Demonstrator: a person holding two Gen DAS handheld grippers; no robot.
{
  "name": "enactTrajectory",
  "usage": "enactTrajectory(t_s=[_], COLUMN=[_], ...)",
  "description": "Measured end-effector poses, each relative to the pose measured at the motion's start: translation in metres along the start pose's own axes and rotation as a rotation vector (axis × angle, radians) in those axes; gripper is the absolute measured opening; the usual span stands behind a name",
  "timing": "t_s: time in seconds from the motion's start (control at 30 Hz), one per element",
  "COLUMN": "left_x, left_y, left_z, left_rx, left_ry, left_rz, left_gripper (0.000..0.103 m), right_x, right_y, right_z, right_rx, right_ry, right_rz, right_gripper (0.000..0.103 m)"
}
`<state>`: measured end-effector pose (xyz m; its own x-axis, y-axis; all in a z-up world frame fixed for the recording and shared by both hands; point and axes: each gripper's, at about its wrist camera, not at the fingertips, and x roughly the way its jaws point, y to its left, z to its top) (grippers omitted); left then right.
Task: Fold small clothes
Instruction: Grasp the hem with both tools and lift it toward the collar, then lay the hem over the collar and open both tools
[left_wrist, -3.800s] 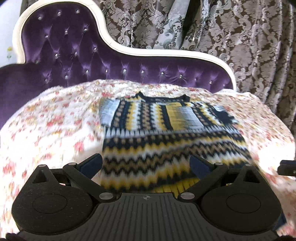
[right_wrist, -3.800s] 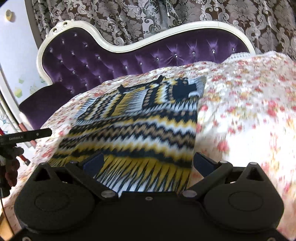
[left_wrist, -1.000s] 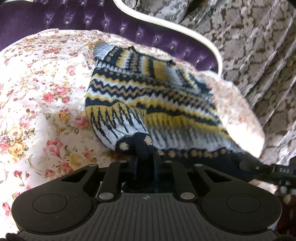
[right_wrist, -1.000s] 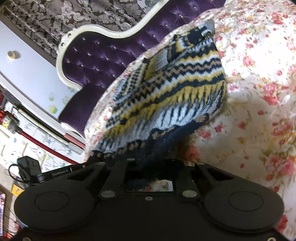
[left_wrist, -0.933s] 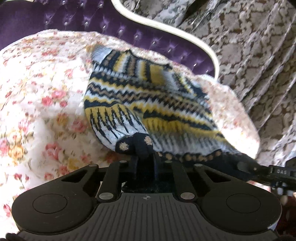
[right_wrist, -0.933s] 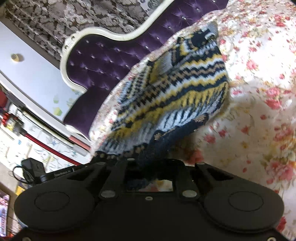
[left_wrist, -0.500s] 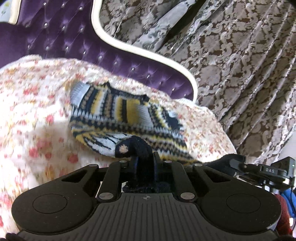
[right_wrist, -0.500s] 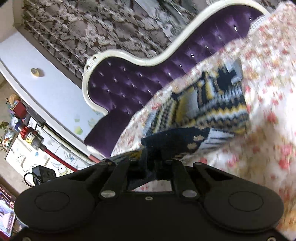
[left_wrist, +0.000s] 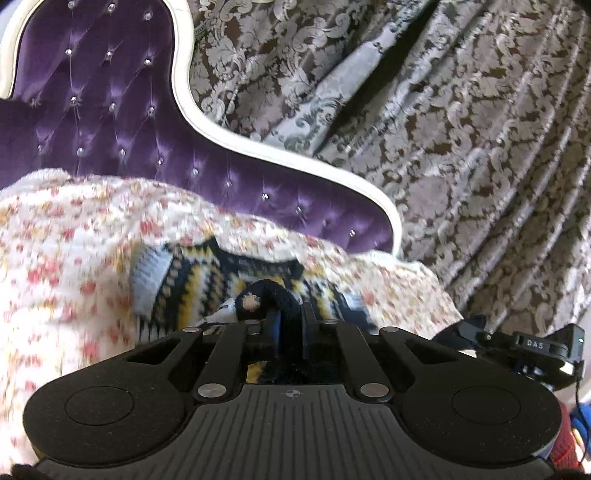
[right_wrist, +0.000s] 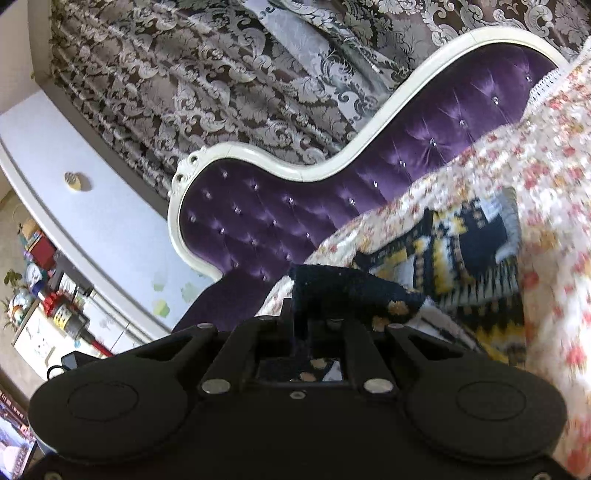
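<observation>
- Sweater (left_wrist: 207, 284) hem, flat earlier, now lifted toward collar, frame centre.
- Left tongs (left_wrist: 291, 321), right tongs (right_wrist: 321, 314) each clamped tight on hem.
- Bottom-up fold half done.

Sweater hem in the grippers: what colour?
Dark navy hem with tan dots, clearest in the right wrist view.

"DAS" in white letters, on black device (left_wrist: 537, 345) at right edge

— What's the left gripper (left_wrist: 290, 321) got?
— The sweater's (left_wrist: 192, 280) dark hem, pinched tight between its jaws.
— And the rest?
— Lies on the floral cover (left_wrist: 66, 258), below the purple headboard (left_wrist: 110, 122). Curtains (left_wrist: 461, 147) hang behind.
</observation>
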<state>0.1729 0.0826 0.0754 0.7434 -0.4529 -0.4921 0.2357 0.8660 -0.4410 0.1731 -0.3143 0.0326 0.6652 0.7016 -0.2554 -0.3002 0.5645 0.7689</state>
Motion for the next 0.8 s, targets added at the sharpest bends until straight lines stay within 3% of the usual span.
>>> enactTrajectory(t_s=[0.4,0.73,0.8], left_x=[0.126,0.211,0.223], left_y=[0.046,0.076,0.082], left_z=[0.041,0.039,0.035], left_rx=[-0.035,-0.04,-0.032], left_ry=[-0.01,0.038,0.055], left_rz=[0.108,0.2,0.227], left_gripper=[0.009,0.01,0.014], right_x=[0.11,0.183,0.192], right_y=[-0.075,-0.133,-0.141], right_z=[0.063,0.085,0.083], right_rx=[-0.005,-0.02,-0.029], right_ry=[-0.02,0.033,0.053], right_rz=[-0.113,-0.263,-0.293], right_gripper=[0.013,0.013,0.013])
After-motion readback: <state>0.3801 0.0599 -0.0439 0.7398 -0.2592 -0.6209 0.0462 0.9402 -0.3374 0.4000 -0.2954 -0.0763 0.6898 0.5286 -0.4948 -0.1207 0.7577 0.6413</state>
